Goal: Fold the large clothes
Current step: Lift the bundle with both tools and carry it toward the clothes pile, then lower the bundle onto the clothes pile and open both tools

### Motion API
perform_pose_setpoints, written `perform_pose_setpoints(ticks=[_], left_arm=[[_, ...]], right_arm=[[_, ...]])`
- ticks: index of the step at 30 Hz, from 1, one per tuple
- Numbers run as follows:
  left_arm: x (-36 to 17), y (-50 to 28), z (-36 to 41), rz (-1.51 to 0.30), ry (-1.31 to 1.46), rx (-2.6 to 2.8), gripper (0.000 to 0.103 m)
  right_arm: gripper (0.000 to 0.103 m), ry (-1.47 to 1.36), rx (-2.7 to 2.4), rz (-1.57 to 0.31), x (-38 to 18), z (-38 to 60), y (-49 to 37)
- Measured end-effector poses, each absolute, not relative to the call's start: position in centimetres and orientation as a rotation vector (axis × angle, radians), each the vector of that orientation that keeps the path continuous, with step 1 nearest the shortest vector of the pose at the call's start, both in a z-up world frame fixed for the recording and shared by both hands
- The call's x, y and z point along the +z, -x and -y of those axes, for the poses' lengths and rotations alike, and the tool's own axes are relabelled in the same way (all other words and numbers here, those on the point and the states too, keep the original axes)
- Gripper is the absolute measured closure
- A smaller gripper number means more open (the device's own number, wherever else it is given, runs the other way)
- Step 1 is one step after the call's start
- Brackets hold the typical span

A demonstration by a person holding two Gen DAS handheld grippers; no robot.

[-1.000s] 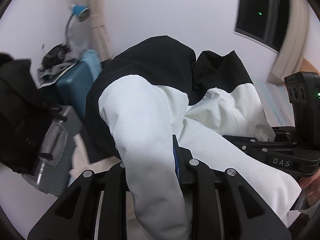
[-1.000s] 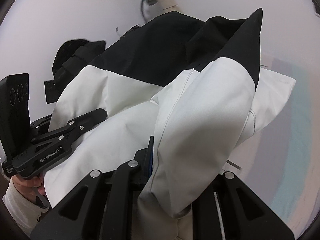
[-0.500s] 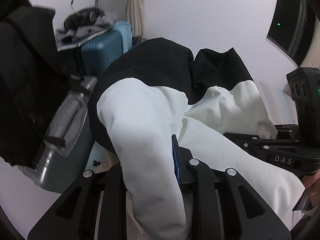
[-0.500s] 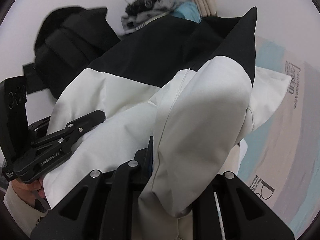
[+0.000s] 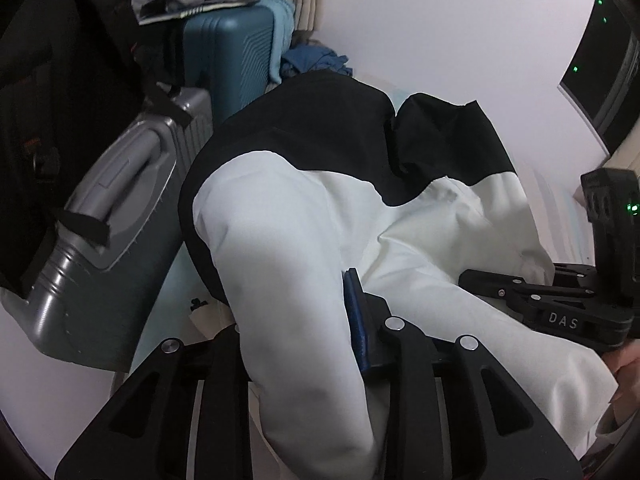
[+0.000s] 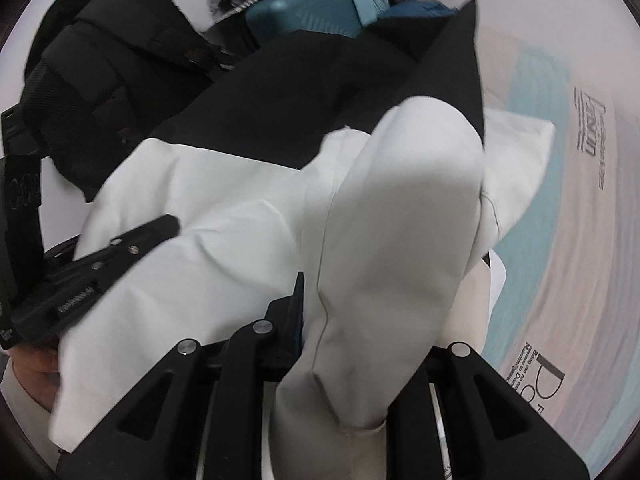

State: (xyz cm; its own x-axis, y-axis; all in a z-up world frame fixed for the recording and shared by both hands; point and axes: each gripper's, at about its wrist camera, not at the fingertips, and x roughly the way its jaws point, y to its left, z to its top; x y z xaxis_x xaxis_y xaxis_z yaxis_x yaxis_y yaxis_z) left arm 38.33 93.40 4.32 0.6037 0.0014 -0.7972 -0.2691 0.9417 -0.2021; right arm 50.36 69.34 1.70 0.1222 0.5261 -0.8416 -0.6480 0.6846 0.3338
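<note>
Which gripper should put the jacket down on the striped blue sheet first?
Probably the right gripper: the striped sheet lies beside it, while suitcases crowd the left gripper. Both clamp the jacket.

Both grippers are built of matte black plastic. On the left gripper [image 5: 304, 336], angular linkage bars with triangular cut-outs are seen, fastened by round silver screws, and a blue pad lines one finger. The right gripper [image 5: 560, 308], seen at 3 o'clock, is marked "DAS" in pale letters, and a green light glows on its upright black housing. Bare skin of the right hand [image 5: 628, 364] is seen beneath it. The left hand [image 6: 34, 376] is glimpsed at 8 o'clock above a white sleeve.
</note>
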Motion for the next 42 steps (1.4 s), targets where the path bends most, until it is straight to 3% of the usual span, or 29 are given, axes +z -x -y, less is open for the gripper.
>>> perform_pose_setpoints(ticks=[13, 15, 16, 17, 19, 28, 31, 35, 42], left_arm=[[1.5, -39.7, -91.8, -0.962, 0.255, 0.214, 0.069], [2.6, -39.2, -91.3, -0.953, 0.242, 0.257, 0.064], [2.9, -38.9, -91.2, -0.949, 0.229, 0.278, 0.054], [3.5, -38.3, -90.7, -0.937, 0.198, 0.324, 0.037], [4.9, -36.7, -89.7, -0.878, 0.164, 0.365, 0.024], [7.4, -32.4, -87.2, -0.835, 0.177, 0.456, 0.021], [9.0, -30.5, -86.0, -0.807, 0.168, 0.494, 0.01], [11.0, -26.7, -82.7, -0.751, 0.156, 0.536, 0.006], [12.4, -19.6, -71.5, -0.735, 0.214, 0.526, 0.006]], right_arm=[[0.077, 0.093, 0.837, -1.201, -1.9, -68.1, -51.9], [0.07, 0.087, 0.825, -1.187, -1.3, -67.9, -51.7], [0.064, 0.084, 0.818, -1.179, -1.0, -67.7, -51.5], [0.057, 0.088, 0.813, -1.168, -0.7, -67.3, -51.2], [0.05, 0.081, 0.825, -1.153, -0.1, -66.5, -50.7], [0.032, 0.105, 0.811, -1.07, 2.7, -62.9, -48.6], [0.023, 0.118, 0.8, -1.017, 4.2, -61.6, -47.5], [0.009, 0.131, 0.764, -0.909, 7.1, -58.7, -44.6], [0.008, 0.172, 0.789, -0.751, 11.2, -52.6, -36.1]])
